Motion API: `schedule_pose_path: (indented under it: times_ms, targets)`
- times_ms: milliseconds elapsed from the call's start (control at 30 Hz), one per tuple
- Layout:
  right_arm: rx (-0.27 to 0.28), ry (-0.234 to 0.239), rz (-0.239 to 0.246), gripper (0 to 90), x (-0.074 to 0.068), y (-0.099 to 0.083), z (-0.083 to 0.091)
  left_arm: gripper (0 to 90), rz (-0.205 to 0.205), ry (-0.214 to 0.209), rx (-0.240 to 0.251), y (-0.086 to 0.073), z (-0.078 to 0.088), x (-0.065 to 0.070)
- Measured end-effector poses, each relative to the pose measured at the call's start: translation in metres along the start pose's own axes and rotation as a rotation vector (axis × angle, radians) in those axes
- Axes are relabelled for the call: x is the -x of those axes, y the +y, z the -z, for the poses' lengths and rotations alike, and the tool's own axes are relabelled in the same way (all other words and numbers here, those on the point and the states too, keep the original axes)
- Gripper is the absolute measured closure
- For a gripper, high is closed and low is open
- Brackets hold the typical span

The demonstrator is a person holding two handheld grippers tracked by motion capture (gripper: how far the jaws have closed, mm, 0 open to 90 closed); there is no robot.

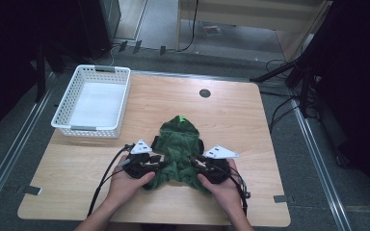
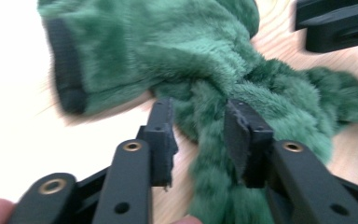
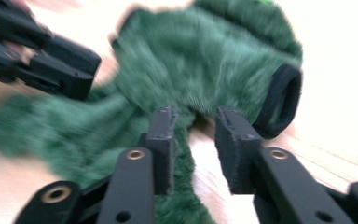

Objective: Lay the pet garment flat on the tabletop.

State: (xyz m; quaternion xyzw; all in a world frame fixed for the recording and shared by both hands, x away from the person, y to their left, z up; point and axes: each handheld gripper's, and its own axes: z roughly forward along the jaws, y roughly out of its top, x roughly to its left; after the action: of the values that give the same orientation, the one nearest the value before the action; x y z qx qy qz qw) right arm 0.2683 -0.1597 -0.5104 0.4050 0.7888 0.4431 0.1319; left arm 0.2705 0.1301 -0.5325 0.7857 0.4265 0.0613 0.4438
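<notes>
Both tools stand part open: my left tool point(image 2: 198, 126) straddles a strip of the green fleece point(image 1: 178, 144) without pinching it, and my right tool point(image 3: 193, 135) gapes at its hem. Fleece lies on the bench point(image 1: 250, 115), near edge; basket point(image 1: 120, 86) far left.

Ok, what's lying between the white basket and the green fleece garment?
Nothing: in the high view, bare wooden table separates the white basket from the green fleece garment.
</notes>
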Motion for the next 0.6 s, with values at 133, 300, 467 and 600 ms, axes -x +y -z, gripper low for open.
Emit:
schedule_pose_path:
  times_ms: [133,300,467,600]
  targets:
    - [-0.017,-0.002,-0.040,53.4,0.004,-0.016,0.016,54.0,0.031,-0.025,0.002,-0.014,0.016,-0.005]
    - [-0.103,0.006,-0.025,54.0,-0.004,-0.043,0.019,56.2,-0.009,-0.016,-0.042,-0.029,0.021,0.003]
    - [-0.140,-0.059,0.034,80.5,-0.007,-0.047,0.015,83.9,-0.116,0.054,-0.088,-0.036,0.017,0.011]
    - [-0.159,-0.098,0.050,87.4,-0.003,-0.049,0.017,86.8,-0.098,0.085,-0.063,-0.038,0.020,0.003]
